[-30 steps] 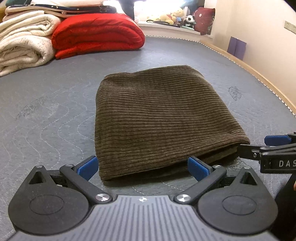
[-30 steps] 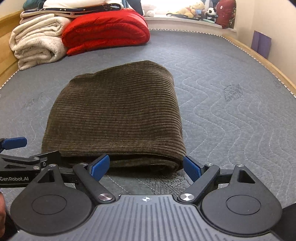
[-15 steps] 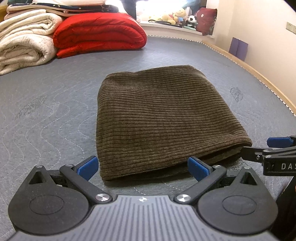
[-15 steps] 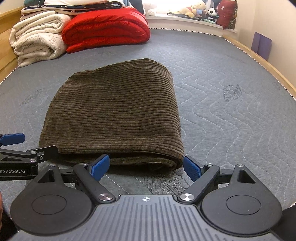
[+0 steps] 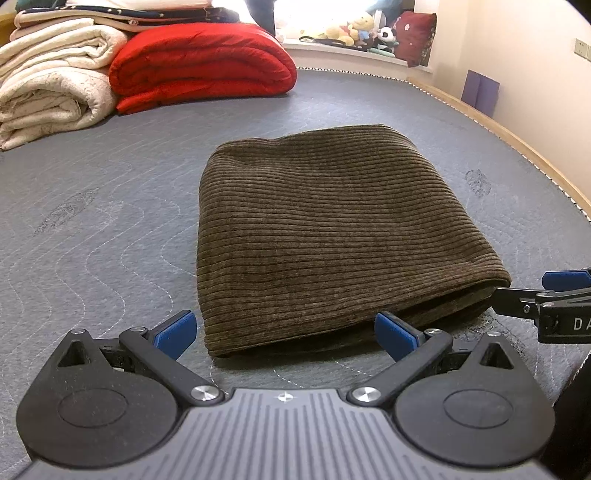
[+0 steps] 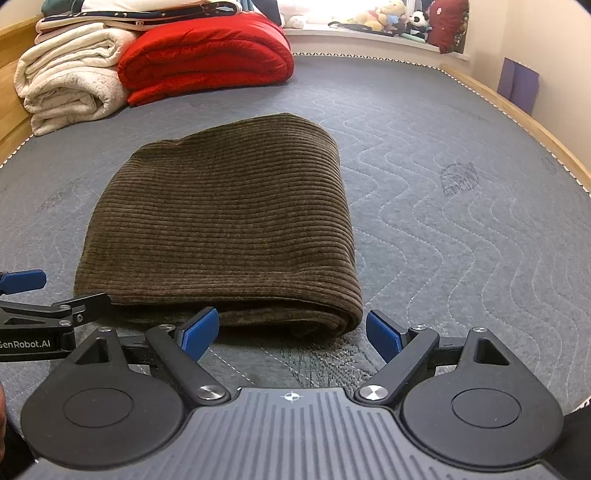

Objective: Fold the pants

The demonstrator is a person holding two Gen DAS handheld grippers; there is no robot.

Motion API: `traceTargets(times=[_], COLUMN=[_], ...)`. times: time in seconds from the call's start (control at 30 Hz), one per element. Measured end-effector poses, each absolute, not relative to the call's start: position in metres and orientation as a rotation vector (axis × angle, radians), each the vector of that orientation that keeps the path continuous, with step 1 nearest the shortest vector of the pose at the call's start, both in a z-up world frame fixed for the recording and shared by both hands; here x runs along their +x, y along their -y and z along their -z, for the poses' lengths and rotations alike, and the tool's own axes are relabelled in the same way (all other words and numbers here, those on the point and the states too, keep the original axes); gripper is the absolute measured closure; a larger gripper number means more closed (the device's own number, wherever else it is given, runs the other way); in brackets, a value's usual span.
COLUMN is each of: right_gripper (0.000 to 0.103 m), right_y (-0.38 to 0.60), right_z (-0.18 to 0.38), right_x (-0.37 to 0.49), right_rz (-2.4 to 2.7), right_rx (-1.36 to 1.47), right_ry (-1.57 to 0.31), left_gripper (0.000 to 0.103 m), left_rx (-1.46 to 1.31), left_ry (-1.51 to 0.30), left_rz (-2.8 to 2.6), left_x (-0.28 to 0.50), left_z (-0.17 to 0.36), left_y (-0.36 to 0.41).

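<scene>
Currently, per both wrist views:
Cream blankets (image 5: 51, 85): 1 folded stack, far left on the mattress, darker bedding on top.
Red quilt (image 5: 201, 64): 1, folded, just right of the cream stack, touching it.
Left gripper (image 5: 284, 334): 1; fingers spread wide, nothing between them; blue pads just short of the pants' near edge, at its left portion.
Pants (image 5: 321, 229): 1 pair, brown corduroy, folded into a compact rectangle, flat on the grey quilted mattress (image 5: 96, 206), about mid-bed; layered edges face the grippers.
Right gripper (image 6: 293, 334): 1; fingers wide apart, empty, at the near right corner of the pants.
Plush toys (image 6: 391, 18): several, count unclear, on the far sill.
Purple items (image 6: 519, 86): 2 panels, against the right wall.
</scene>
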State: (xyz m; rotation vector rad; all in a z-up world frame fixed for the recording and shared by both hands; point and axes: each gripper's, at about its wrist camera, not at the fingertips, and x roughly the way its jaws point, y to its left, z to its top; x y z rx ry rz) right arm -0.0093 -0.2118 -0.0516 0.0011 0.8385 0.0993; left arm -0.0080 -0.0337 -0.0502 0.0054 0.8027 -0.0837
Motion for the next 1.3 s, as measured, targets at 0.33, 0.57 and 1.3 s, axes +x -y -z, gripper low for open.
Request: traceTargets(times=[0.33,0.57,1.3], right_gripper=[0.015,0.015,0.015], right_y=[0.2099,0.2104,0.2155], right_z=[0.0537,0.0539,0.0534], right_x=[-0.0083,-0.0084,-0.0087], right_rz=[-0.104,-0.11,-0.121], right_rx=[-0.005,-0.009,-0.013], right_ry=[-0.842,-0.843,-0.844], left_gripper=[0.0,0.0,0.0], left_rx=[-0.003,-0.004,-0.002], left_ry=[-0.798,-0.793,-0.787], left_rz=[0.08,0.083,0.088], left_x=[-0.0072,-0.0093,-0.0102], left_z=[0.0487,0.0482,0.0467], left_y=[0.0343,0.0343,0.0348])
